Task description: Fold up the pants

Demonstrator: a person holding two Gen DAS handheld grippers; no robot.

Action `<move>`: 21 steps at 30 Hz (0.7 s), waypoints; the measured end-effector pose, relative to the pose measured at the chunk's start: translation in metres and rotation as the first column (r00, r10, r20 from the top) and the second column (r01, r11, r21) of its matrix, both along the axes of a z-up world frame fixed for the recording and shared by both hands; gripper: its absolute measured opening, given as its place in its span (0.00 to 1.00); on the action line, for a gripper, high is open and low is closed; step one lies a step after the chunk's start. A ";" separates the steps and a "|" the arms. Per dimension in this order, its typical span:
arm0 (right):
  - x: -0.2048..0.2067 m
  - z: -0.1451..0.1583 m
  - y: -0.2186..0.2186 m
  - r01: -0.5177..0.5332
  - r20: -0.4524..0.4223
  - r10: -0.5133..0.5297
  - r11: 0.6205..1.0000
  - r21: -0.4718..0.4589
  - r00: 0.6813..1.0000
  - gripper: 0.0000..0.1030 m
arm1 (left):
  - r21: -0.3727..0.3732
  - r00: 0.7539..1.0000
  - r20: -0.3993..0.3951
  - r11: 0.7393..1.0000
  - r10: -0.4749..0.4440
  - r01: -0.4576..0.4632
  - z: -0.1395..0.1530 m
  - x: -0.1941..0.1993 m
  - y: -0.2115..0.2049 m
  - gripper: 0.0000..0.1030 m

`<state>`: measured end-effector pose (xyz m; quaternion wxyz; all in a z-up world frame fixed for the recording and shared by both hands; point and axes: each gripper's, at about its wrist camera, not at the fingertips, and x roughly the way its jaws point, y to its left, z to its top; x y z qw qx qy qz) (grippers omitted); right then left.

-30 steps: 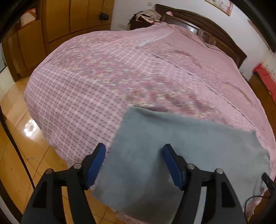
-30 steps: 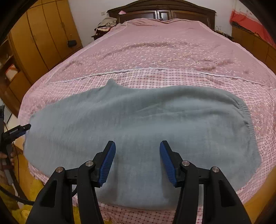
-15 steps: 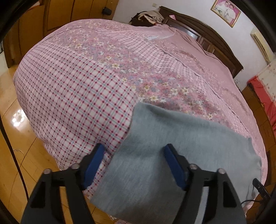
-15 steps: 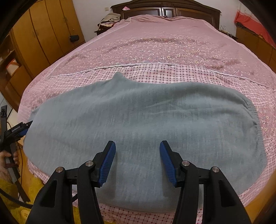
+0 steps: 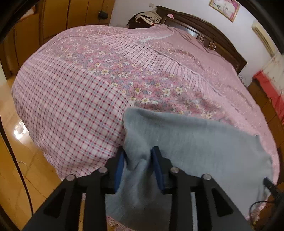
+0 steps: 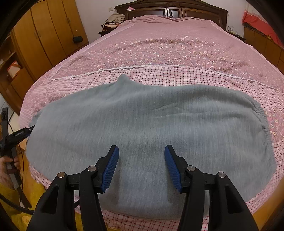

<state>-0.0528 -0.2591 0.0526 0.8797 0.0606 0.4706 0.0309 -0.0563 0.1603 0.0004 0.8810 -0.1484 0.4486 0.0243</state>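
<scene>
Grey pants [image 6: 150,115] lie folded lengthwise across the near end of the bed, elastic waistband [image 6: 262,120] to the right, leg ends to the left. In the left wrist view my left gripper [image 5: 138,156] sits at the leg-end edge of the pants [image 5: 195,142]. Its jaws are closing, and a ridge of grey cloth is bunched between the blue pads. From the right wrist view that left gripper [image 6: 21,133] shows at the pants' left end, held by a hand [image 6: 7,163]. My right gripper [image 6: 141,156] hovers open over the pants' near edge with nothing pinched.
The pants rest on a pink checked and floral bedspread [image 6: 159,44]. A dark wooden headboard [image 6: 170,8] closes the far end. Wooden wardrobes [image 6: 44,35] stand at the left, a pile of clothes [image 6: 113,19] beside the headboard, and shiny wood floor [image 5: 14,160] below the bed's edge.
The left gripper's jaws have narrowed from wide apart to pinching a fold of the pants' leg end, and the cloth there has bunched up. The right gripper has stayed open in place.
</scene>
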 end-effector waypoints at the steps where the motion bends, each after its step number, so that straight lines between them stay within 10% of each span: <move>1: 0.000 0.000 0.000 0.000 0.000 0.000 1.000 0.001 1.000 0.53 | 0.009 1.000 0.003 1.000 -0.001 0.001 -0.001 0.002 -0.001 0.36; 21: -0.005 0.013 -0.011 0.018 0.045 -0.019 1.000 0.023 0.999 0.53 | -0.139 0.996 0.088 0.990 0.025 -0.012 0.037 -0.009 0.012 0.13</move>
